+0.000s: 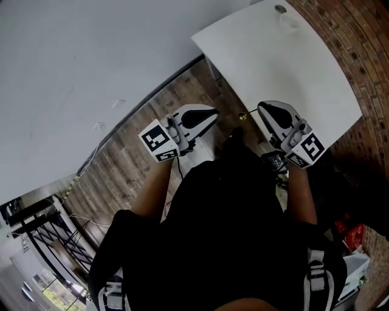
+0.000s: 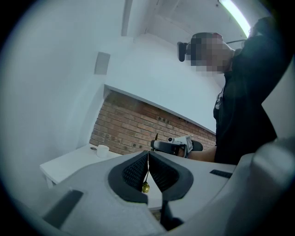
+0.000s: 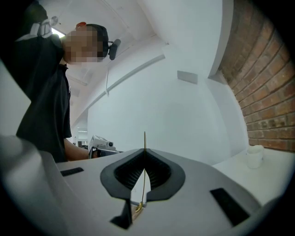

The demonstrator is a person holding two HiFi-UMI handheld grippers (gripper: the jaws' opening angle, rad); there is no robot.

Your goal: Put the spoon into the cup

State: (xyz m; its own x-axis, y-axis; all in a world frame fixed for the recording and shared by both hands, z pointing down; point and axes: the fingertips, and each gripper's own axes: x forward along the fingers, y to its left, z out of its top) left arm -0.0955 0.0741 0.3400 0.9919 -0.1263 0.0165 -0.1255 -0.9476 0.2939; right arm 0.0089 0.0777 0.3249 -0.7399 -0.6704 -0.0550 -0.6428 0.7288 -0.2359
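Note:
The white cup (image 1: 290, 22) stands at the far end of the white table (image 1: 285, 67), well away from both grippers; it also shows as the cup (image 2: 103, 150) and the cup (image 3: 254, 156). Both grippers are held up close to the person's chest, tips facing each other. My right gripper (image 3: 144, 150) is shut on a thin gold spoon (image 3: 143, 184), whose handle pokes out above the tips. My left gripper (image 2: 148, 153) is shut too, with a thin gold stem and rounded gold end (image 2: 145, 186) in its slit. In the head view they are the left gripper (image 1: 214, 113) and the right gripper (image 1: 261, 109).
A small dark round thing (image 1: 279, 8) lies beside the cup. A brick wall (image 1: 358, 54) runs behind the table. Wooden floor (image 1: 134, 152) lies below. A metal rack (image 1: 36, 225) stands at lower left, red items (image 1: 352, 234) at lower right.

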